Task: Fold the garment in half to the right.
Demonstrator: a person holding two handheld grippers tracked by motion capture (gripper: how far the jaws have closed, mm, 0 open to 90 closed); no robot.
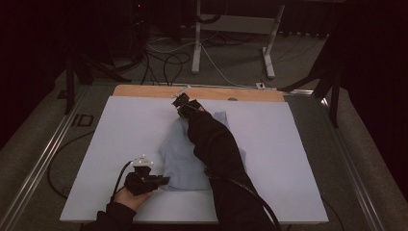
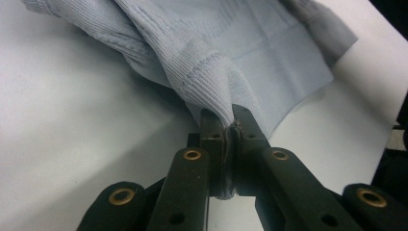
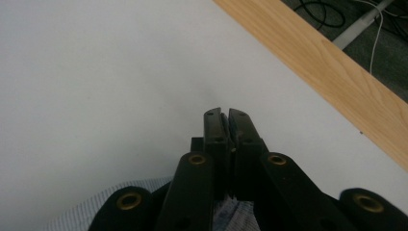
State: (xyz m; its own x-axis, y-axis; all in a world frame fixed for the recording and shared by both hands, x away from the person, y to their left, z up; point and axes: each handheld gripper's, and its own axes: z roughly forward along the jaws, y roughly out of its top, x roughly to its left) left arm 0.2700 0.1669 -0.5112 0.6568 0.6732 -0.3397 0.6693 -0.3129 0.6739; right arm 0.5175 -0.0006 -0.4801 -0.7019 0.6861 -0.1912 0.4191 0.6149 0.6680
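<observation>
Left gripper view: left tool (image 2: 230, 122) pinches blue knit cloth (image 2: 250, 53).

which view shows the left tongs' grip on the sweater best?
Left gripper view: the left tongs are shut on a ribbed edge of the light blue sweater, up close. High view shows the tongs at the sweater's near edge, grip too small to judge. Right gripper view catches just a strip of the knit.

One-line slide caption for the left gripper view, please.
Left tongs shut on a ribbed fold of the pale blue knit garment, lifted above the white table.
</observation>
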